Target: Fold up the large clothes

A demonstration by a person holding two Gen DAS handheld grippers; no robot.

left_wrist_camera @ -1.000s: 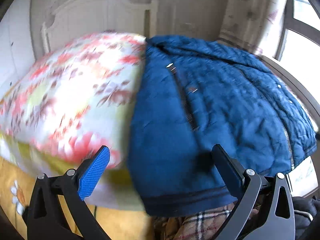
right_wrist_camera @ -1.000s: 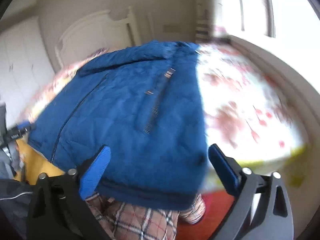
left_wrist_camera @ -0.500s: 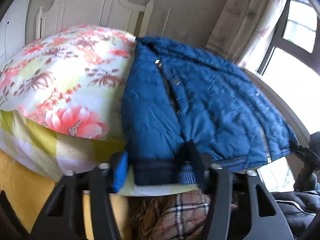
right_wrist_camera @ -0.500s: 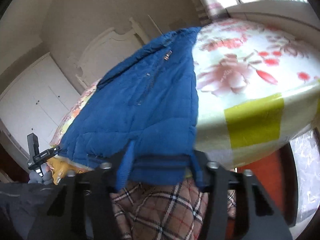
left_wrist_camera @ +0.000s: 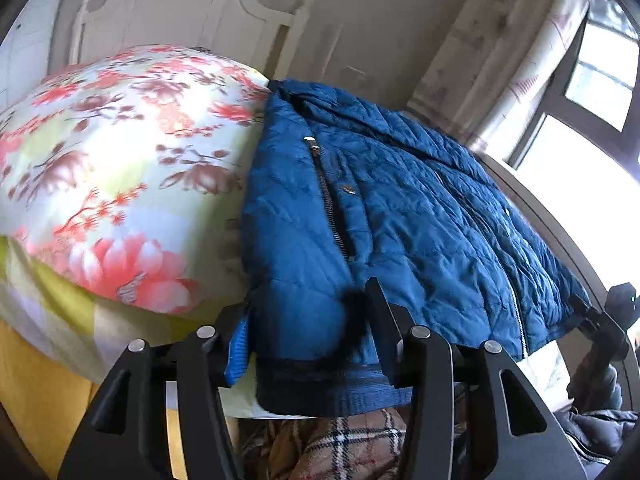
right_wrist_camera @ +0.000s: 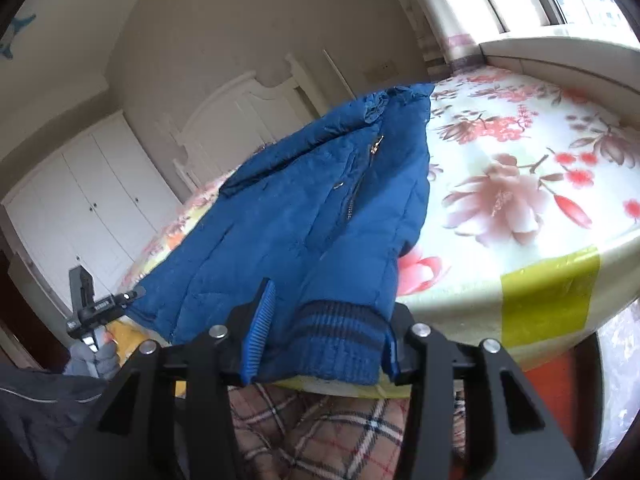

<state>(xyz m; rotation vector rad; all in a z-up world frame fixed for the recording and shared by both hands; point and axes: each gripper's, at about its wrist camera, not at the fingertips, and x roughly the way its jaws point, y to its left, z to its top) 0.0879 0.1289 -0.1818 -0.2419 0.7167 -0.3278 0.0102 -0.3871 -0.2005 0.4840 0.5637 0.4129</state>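
A blue quilted jacket (left_wrist_camera: 380,216) lies flat on a bed with a floral sheet (left_wrist_camera: 120,152), collar toward the headboard, ribbed hem at the near edge. My left gripper (left_wrist_camera: 308,344) is shut on the hem's left corner. My right gripper (right_wrist_camera: 324,336) is shut on the ribbed hem at the right corner of the jacket (right_wrist_camera: 312,216). Each gripper shows in the other's view: the right one (left_wrist_camera: 600,320) at the jacket's far corner, the left one (right_wrist_camera: 96,308) likewise.
A white headboard (left_wrist_camera: 168,4) stands behind the bed. White wardrobes (right_wrist_camera: 80,200) are at the left, a curtain (left_wrist_camera: 500,48) and window (left_wrist_camera: 592,92) at the right. A plaid cloth (right_wrist_camera: 340,432) hangs below the bed's near edge.
Both grippers were open in front of the hem; they have closed on its two corners. The cameras have dropped lower and nearer the bed edge.
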